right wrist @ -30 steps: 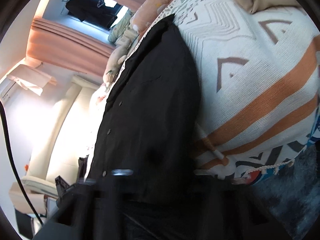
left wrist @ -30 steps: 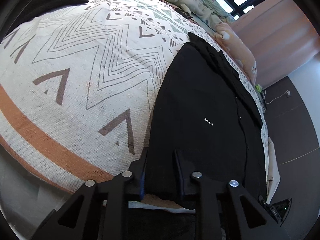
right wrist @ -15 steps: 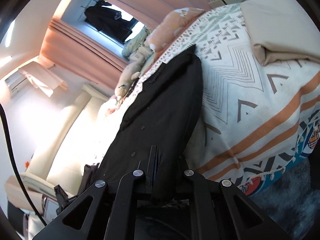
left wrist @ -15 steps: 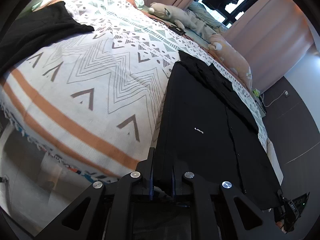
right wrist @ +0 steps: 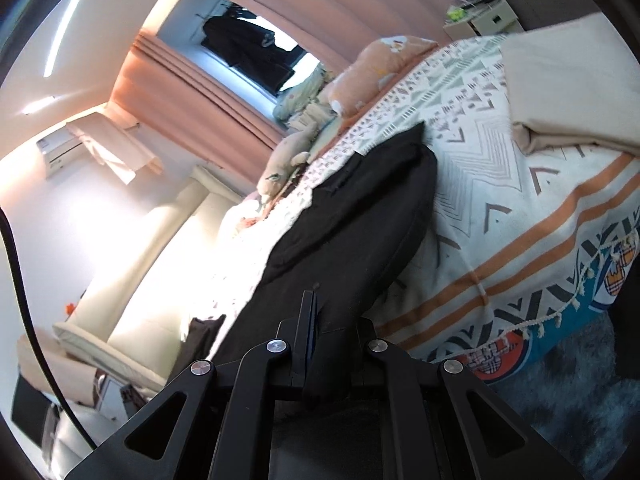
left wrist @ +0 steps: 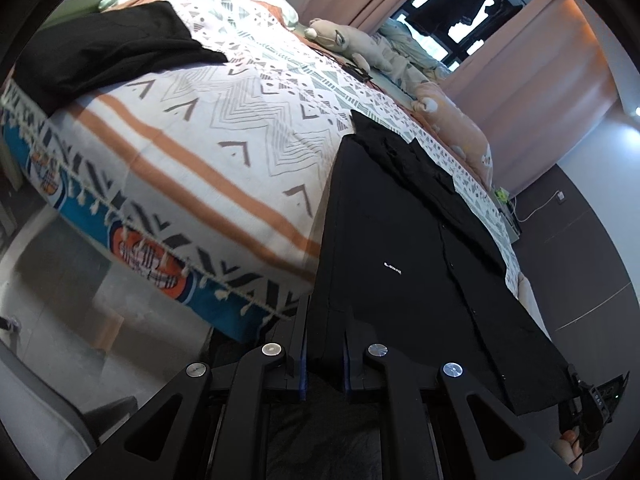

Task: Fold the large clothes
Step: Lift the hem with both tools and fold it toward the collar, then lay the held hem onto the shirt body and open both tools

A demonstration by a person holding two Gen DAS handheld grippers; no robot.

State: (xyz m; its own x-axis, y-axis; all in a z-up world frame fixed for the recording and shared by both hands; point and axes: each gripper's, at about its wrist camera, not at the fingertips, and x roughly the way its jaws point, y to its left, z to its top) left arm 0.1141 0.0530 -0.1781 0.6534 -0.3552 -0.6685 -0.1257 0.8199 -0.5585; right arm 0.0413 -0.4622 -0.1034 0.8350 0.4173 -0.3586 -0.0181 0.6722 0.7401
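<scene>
A large black button-up shirt [left wrist: 400, 240] with a small white chest logo stretches from the bed toward both cameras, its near edge lifted off the bedspread. My left gripper [left wrist: 325, 320] is shut on one corner of that edge, cloth pinched between its blue-padded fingers. In the right wrist view the same shirt [right wrist: 360, 216] runs away up the bed, and my right gripper [right wrist: 332, 316] is shut on its other corner, the fabric bunched over the right finger. The far end, by the collar, still lies on the patterned bedspread [left wrist: 208, 128].
A second black garment [left wrist: 100, 48] lies at the bed's far left. Plush toys and pillows [left wrist: 452, 120] line the head side by the pink curtains. A beige folded cloth [right wrist: 568, 92] sits on the bed at right. Grey rug [right wrist: 580, 412] lies below the bed edge.
Both grippers closed on the shirt's near edge, then rose and pulled back from the bed. The shirt edge lifted with them, and more of the bed side and floor came into view.
</scene>
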